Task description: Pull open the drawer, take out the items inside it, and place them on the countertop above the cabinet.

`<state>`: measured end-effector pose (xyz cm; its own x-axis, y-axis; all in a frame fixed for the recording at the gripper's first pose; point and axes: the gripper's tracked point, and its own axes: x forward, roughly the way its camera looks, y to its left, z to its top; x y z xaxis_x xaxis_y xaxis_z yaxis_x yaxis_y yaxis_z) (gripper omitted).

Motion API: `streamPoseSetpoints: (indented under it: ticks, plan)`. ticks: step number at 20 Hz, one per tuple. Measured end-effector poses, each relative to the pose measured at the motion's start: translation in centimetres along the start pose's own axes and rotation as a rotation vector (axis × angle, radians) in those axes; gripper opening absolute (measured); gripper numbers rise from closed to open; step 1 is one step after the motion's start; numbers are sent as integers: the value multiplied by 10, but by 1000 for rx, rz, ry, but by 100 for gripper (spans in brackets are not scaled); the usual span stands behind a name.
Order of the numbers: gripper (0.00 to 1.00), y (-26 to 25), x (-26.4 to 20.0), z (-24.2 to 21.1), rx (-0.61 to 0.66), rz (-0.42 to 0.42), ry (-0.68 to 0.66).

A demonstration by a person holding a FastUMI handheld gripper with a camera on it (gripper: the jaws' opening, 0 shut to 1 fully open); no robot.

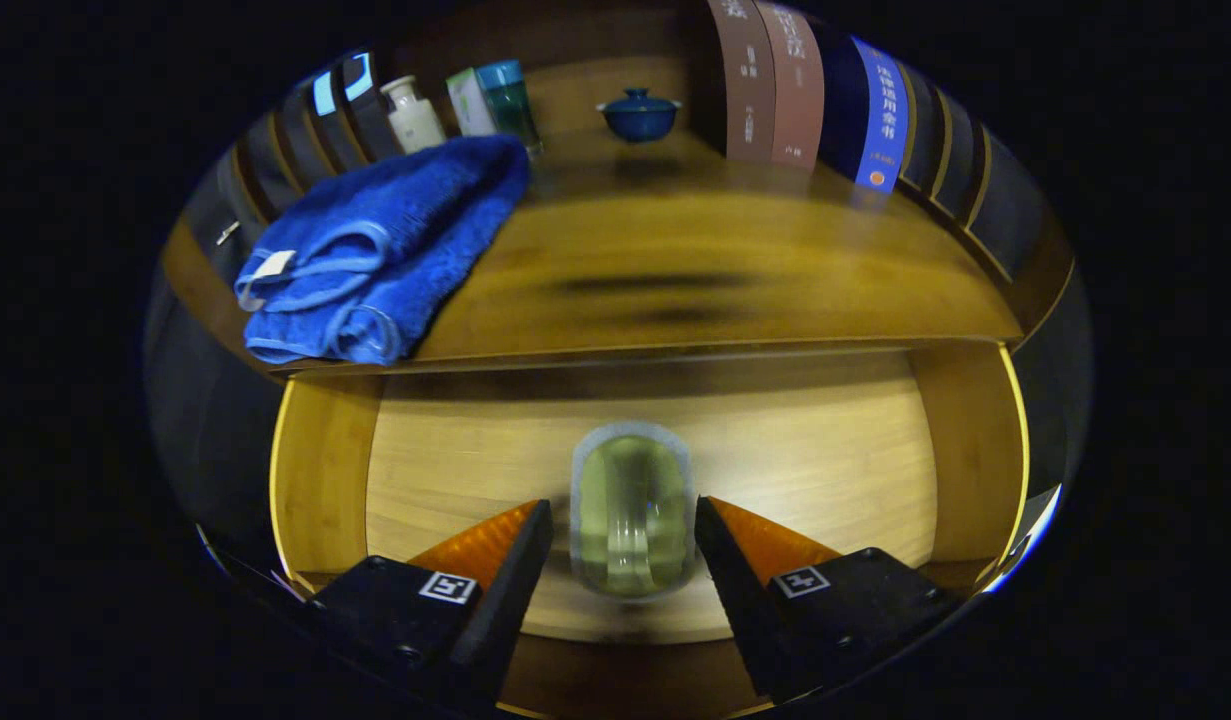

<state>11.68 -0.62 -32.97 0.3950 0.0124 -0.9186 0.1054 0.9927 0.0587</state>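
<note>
The wooden drawer [320, 470] is pulled open below the countertop [675, 280]. A clear glass tumbler [632, 510] rests on the drawer's pale floor, between the two fingers of my gripper [623, 505]. The gripper is open and straddles the glass. The right finger is at the glass's side, and a thin strip of drawer floor shows between the left finger and the glass. A folded blue towel [375, 250] lies on the left part of the countertop, beyond the fingers.
At the back of the countertop stand a small white bottle [413, 112], a white and teal box pair [495, 98], a lidded blue bowl [639, 112] and a row of upright books [805, 90]. Drawer walls rise on both sides of the glass.
</note>
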Motion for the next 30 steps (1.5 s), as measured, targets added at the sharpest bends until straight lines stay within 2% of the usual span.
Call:
streamPoseSetpoints:
  ticks: [1, 2, 8, 9, 15, 21, 26, 30]
  plan:
    - [84, -1, 4, -2, 2, -6, 16]
    - [83, -1, 6, -3, 2, -6, 28]
    - [28, -4, 10, 0, -51, -26, 33]
    - [22, -4, 10, -2, -66, -26, 43]
    - [21, 2, -2, -3, -59, 9, 1]
    - [21, 3, -74, 11, -19, 46, -208]
    - [21, 6, -135, 56, -7, 87, -382]
    - [21, 13, -144, 111, 9, 115, -437]
